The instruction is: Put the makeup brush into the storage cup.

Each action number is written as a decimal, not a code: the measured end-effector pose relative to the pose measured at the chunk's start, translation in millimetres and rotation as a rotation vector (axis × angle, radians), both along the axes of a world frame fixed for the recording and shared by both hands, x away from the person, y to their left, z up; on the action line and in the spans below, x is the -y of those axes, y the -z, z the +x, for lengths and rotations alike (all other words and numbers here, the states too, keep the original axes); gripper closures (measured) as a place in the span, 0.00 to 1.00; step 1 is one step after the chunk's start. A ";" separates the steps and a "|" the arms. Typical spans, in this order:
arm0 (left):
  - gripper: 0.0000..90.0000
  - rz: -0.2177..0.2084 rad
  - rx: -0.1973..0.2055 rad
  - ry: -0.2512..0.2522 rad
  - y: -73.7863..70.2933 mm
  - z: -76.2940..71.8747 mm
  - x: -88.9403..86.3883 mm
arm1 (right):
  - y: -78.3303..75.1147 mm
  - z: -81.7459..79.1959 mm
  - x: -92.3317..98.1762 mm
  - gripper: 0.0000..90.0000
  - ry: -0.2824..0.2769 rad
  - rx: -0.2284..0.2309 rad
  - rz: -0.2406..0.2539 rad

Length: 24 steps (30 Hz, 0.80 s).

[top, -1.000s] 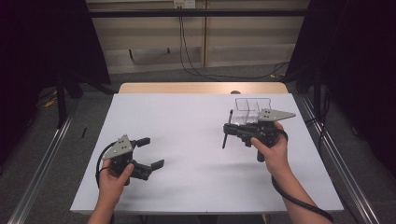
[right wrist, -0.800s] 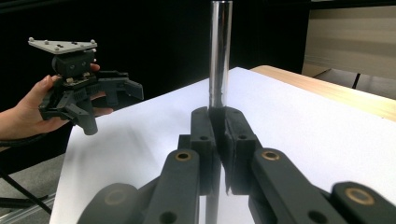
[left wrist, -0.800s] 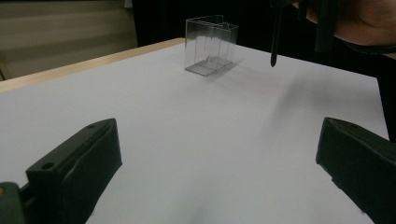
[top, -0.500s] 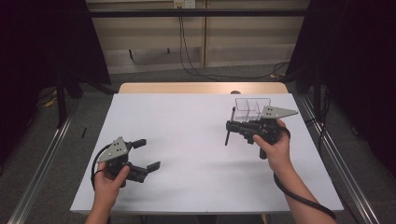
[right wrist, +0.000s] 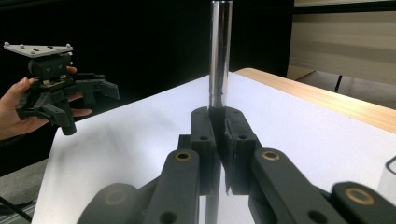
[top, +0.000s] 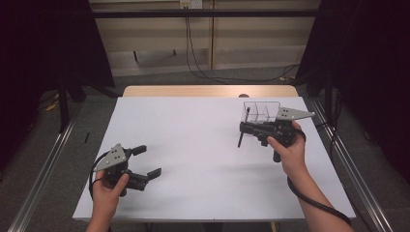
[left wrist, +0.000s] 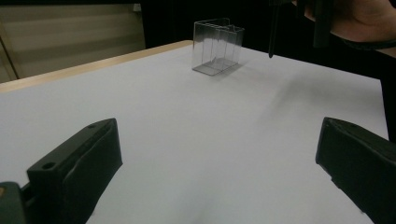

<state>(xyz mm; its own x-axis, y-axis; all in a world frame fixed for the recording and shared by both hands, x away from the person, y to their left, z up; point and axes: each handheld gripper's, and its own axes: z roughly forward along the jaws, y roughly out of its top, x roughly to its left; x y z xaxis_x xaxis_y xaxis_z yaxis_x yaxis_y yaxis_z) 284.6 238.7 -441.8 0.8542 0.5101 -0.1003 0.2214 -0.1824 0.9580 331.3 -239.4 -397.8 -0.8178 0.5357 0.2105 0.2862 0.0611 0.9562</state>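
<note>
My right gripper hovers over the right side of the white table, shut on a thin metal rod that stands upright. In the right gripper view the jaws pinch the shiny rod near its middle. A clear plastic box with dividers stands just behind that gripper. My left gripper is low over the table's front left, open and empty. The left gripper view shows its jaws spread wide, with the clear box and the rod far ahead.
A wooden strip runs along the table's far edge. Metal rails flank the table on both sides, and cables lie on the floor behind it. My left gripper appears far off in the right gripper view.
My left gripper has drifted slightly left and toward the near edge, still open. The right gripper has barely shifted and keeps hold of the rod.
</note>
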 end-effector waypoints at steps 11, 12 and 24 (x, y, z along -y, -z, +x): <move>0.00 -0.002 -0.004 -0.008 1.5 -1.2 -3.7 | -2.4 2.3 9.3 0.94 0.022 0.010 -0.010; 0.00 -0.003 0.000 -0.009 1.9 -1.1 -3.7 | -2.6 2.7 10.4 0.94 0.024 0.009 -0.010; 0.01 -0.010 0.012 -0.026 2.4 -2.1 -9.1 | -5.0 5.6 21.1 0.94 0.052 0.010 -0.006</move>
<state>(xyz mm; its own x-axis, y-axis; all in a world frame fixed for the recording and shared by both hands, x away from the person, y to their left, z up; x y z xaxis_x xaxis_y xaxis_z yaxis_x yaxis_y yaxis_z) 282.5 247.8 -444.1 0.8421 0.5309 -0.0955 0.2146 -0.1674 0.9622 336.8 -260.4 -392.8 -0.7908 0.5788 0.1991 0.2796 0.0523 0.9587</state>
